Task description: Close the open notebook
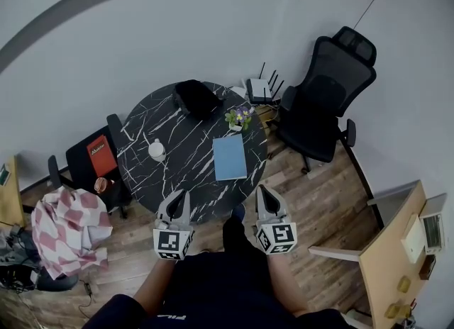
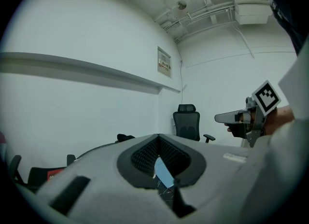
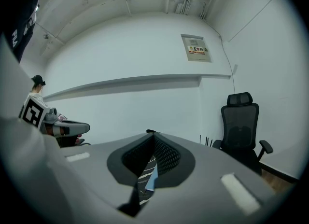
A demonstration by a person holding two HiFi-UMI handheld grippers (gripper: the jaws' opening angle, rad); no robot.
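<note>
A blue notebook (image 1: 230,157) lies flat and closed on the round black marble table (image 1: 142,125), right of its middle. Both grippers hover side by side at the table's near edge, pointing toward it and short of the notebook. My left gripper (image 1: 177,197) is shut with nothing in it, and my right gripper (image 1: 262,193) looks shut and empty too. In the left gripper view a sliver of the notebook (image 2: 163,172) shows through the jaw gap, and the right gripper (image 2: 227,118) hangs to the right. The right gripper view shows the notebook (image 3: 150,180) the same way, with the left gripper (image 3: 77,127) off to the left.
On the table stand a black bag (image 1: 197,97), a white cup (image 1: 157,149) and a small flower pot (image 1: 238,117). A black office chair (image 1: 326,101) is at the right, a chair with a red book (image 1: 99,154) at the left, and a wooden desk (image 1: 404,264) at the lower right.
</note>
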